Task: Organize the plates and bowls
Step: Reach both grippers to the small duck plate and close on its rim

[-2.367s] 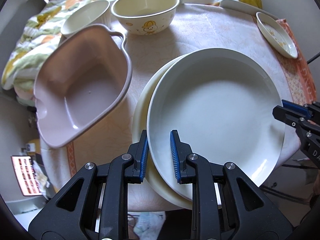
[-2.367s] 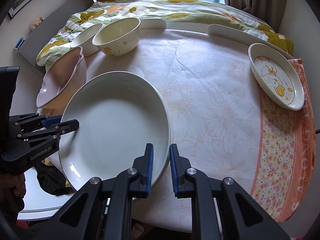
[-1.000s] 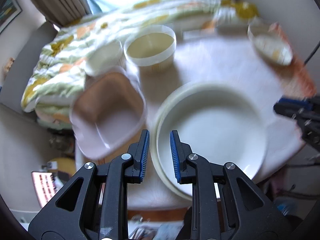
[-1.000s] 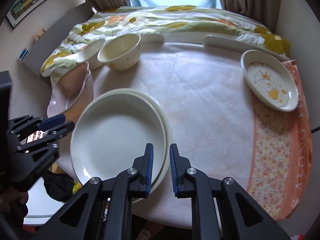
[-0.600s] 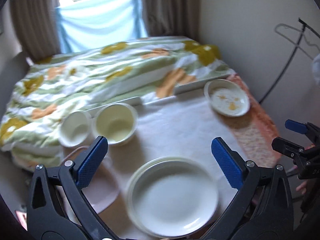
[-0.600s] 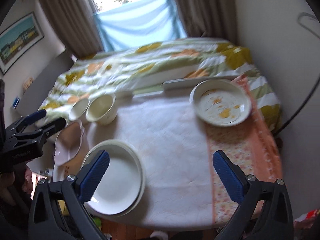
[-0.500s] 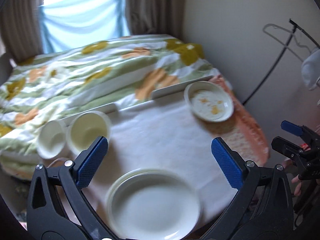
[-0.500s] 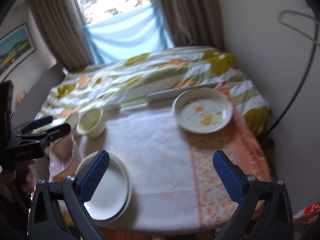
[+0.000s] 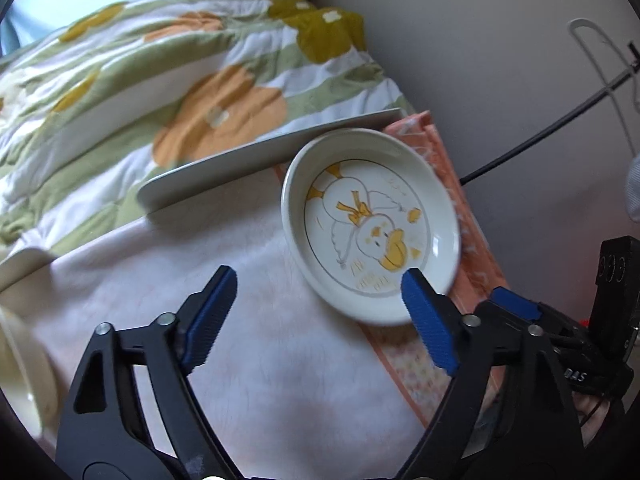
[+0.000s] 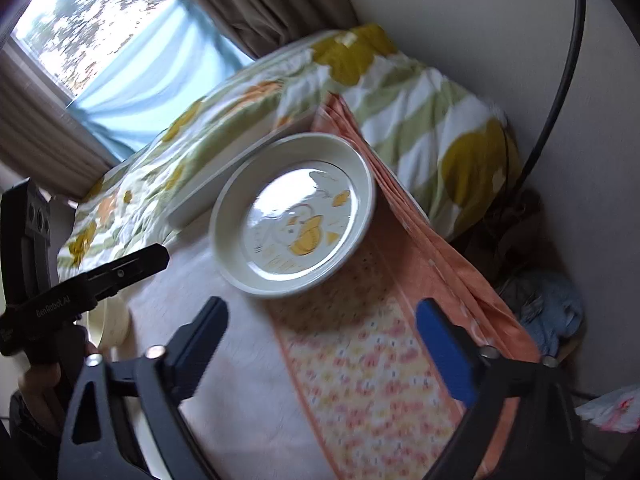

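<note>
A small white plate with a yellow duck drawing (image 9: 370, 228) sits at the table's far right, partly on an orange floral runner (image 9: 416, 364). It also shows in the right wrist view (image 10: 294, 214). My left gripper (image 9: 320, 318) is open and empty, its right fingertip just in front of the plate's near rim. My right gripper (image 10: 332, 338) is open and empty, a little short of the plate, over the runner (image 10: 360, 372). A cream bowl's edge (image 9: 20, 364) shows at the far left.
A long white tray (image 9: 256, 160) lies along the table's back edge by a flowered quilt (image 9: 160, 80). The table edge and a wall are close on the right. A black cable (image 10: 560, 80) hangs by the wall.
Both grippers opened wide after leaving the stacked large plates, then swung right and dropped close to the duck plate. The stacked plates and pink dish are out of view.
</note>
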Motion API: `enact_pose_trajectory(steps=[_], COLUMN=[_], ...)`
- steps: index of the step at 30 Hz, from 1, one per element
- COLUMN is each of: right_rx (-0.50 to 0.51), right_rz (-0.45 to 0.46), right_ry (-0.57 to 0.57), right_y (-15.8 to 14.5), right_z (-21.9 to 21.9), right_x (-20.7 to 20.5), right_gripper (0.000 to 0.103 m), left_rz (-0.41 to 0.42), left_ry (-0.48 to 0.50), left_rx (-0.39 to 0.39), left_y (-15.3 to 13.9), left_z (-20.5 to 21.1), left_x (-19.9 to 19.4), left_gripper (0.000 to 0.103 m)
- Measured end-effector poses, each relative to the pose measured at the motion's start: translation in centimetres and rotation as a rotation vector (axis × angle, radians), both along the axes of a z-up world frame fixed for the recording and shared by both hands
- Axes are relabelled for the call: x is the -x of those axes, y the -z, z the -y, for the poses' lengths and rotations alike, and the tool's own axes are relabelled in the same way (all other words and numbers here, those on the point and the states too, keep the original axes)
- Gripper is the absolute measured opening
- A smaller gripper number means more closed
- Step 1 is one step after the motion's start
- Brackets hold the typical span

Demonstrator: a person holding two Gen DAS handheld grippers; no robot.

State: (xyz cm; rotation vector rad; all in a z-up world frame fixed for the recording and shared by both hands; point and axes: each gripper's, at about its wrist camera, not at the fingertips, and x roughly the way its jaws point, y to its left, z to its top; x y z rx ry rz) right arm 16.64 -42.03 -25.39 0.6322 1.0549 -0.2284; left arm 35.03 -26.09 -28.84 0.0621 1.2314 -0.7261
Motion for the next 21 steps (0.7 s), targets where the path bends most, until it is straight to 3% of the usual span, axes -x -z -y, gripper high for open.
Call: enact_pose_trajectory(steps=[3,7,13,16,18,21], right_rx=[-0.008,-0.016,0.010,0.028,0.040,0.049], right_rz=[-0.025,-0.014,-0.015,-0.012,-0.022,-0.031], right_ry=[0.015,0.017,0.026,0.020,0.017,0.018], right_y=[2.1,3.3,4.1,4.3,4.5,4.7], right_z=[1.2,1.8,2.2,2.5,2.6,2.8], right_x=[-1.8,-3.4,-4.7,-5.3,-5.6,-5.7], right_gripper=[0.063,0.059,0.046,0.035,0.027,0.017], left_rz=[-0.023,-0.037,-0.027,-0.007,0.004,0.014], left_ry=[0.002,-0.004,0.013,0.035,0.050,0.059], left_rx=[-0.028,-0.051,-0.076,-0.091,-0.112,-0.128], left_y=[2.0,3.6,4.0,4.0,4.1,4.1], left_z=[1.8,2.9,3.8,4.4,4.9,5.2], left_x=[-1.9,-3.5,-4.8,-5.2,-5.2,-5.2], left_gripper=[0.067,0.062,0.044,0.035,0.019,0.018])
